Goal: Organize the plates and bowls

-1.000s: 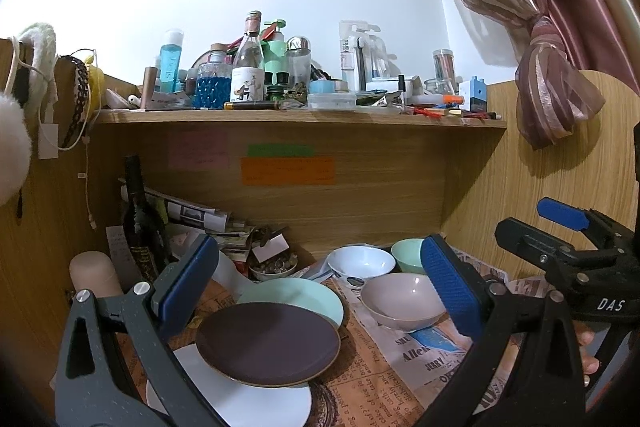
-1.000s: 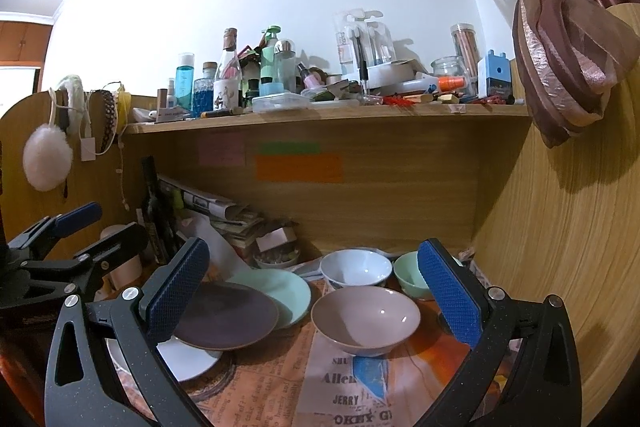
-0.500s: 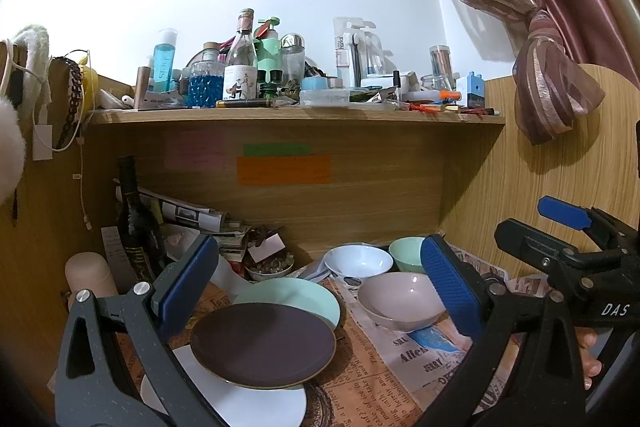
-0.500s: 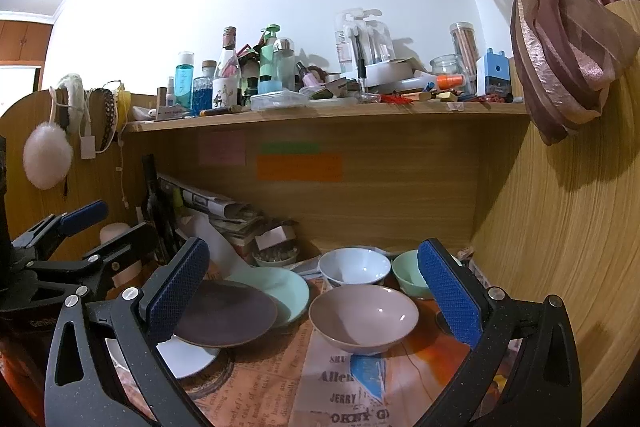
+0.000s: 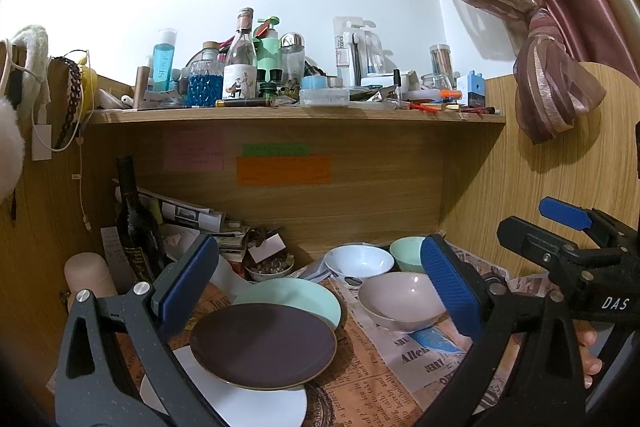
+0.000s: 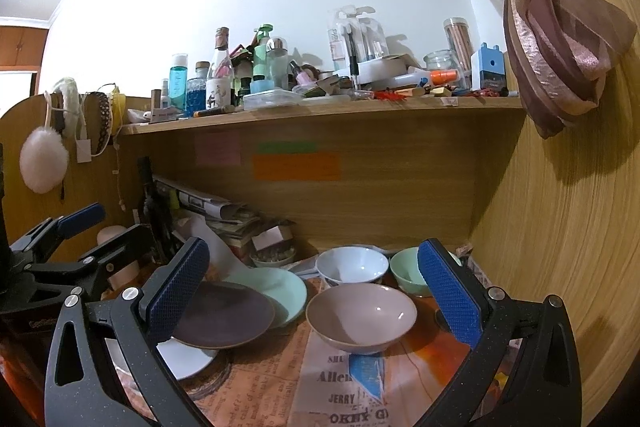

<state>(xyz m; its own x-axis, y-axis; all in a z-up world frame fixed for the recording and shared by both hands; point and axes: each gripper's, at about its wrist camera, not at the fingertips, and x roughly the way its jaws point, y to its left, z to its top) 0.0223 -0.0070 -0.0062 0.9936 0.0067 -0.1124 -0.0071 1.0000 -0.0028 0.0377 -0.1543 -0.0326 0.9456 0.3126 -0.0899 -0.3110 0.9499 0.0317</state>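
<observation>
Two claws up, both spread wide, nothing held. Left claw [image 5: 320, 283] over plate stack, right claw [image 6: 316, 287] over pink bowl [image 6: 362, 317]; neither touching crockery. Left claw also seen from right wrist view at far left, blue-tipped.

Plates on counter [image 6: 264, 387], left side: brown plate [image 5: 262, 345] on top, tilted, overlapping white plate [image 5: 240, 403] below and green plate [image 5: 294, 297] behind. Bowls to right: pink bowl nearest, on newspaper [image 5: 416, 359]; white bowl [image 5: 358, 263] behind it; green bowl [image 5: 408, 249] just beside white one, toward side wall. Small dish of bits [image 5: 270, 267] at back, near dark bottle [image 5: 134, 223]. Shelf [image 5: 296, 115] above crowded with bottles. Fingers [image 5: 588, 355] visible under right claw handle.
</observation>
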